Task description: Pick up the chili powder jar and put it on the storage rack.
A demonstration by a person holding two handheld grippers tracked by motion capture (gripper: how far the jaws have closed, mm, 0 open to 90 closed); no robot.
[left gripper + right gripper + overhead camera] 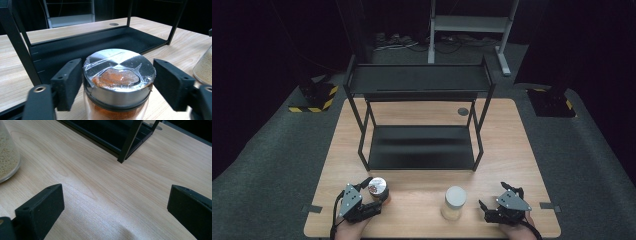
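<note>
A glass spice jar (377, 187) with a silver lid and orange powder inside (117, 75) stands near the table's front left. My left gripper (377, 191) reaches around it, and in the left gripper view (117, 85) both black pads (68, 82) lie against the sides of the lid. To its right stands a jar of pale grains with a white lid (454, 201), also seen at the edges of both gripper views (203, 67) (7, 155). My right gripper (493, 196) rests at the front right, open over bare wood (115, 205), well clear of that jar.
A black two-tier metal rack (419, 80) stands in the middle of the wooden table (512, 150), its lower shelf (422, 147) just beyond the jars. A round cable grommet (463, 111) sits at the back. Grey carpet surrounds the table.
</note>
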